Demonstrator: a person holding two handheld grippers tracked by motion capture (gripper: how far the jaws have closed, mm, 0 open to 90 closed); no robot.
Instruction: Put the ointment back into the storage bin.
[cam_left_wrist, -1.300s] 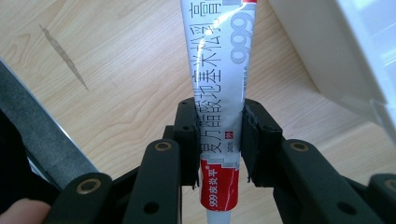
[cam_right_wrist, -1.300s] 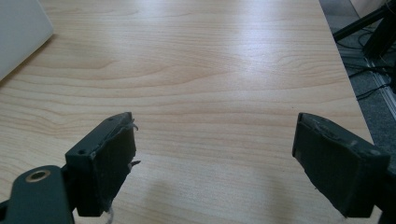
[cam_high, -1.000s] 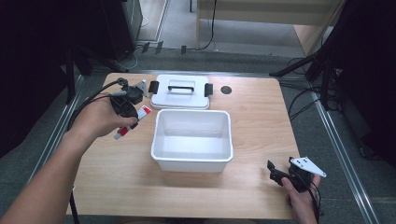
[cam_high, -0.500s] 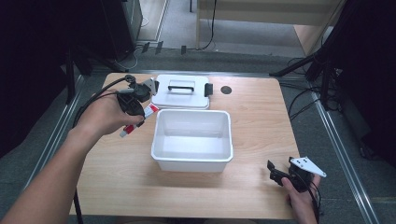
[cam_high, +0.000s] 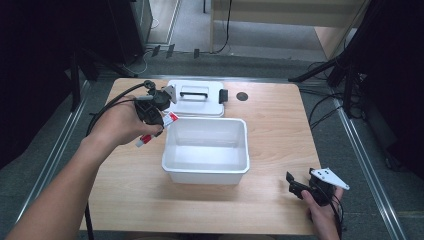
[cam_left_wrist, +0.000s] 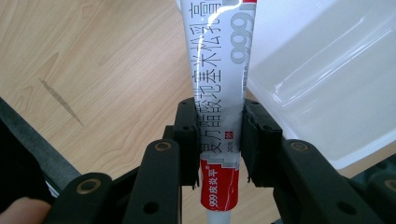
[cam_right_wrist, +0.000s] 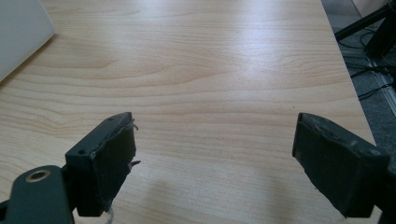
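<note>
My left gripper (cam_high: 156, 120) is shut on a white and red ointment tube (cam_high: 156, 128), held in the air just left of the white bin (cam_high: 206, 172), by its far left corner. In the left gripper view the tube (cam_left_wrist: 219, 70) runs up between the two jaws, with the bin's rim (cam_left_wrist: 299, 109) to its right. My right gripper (cam_high: 295, 187) rests near the table's front right corner. Its jaws stand wide apart and open (cam_right_wrist: 212, 163) over bare wood, nothing between them.
A white lid (cam_high: 197, 97) with a handle lies behind the bin at the table's far edge. A dark round hole (cam_high: 242, 96) sits in the wooden tabletop (cam_high: 280, 130) right of the lid. The bin's corner (cam_right_wrist: 21, 32) shows at the right gripper view's top left.
My left gripper has carried the tube to the right, from the table's left side up to the bin's far left corner. The right gripper has stayed put.
</note>
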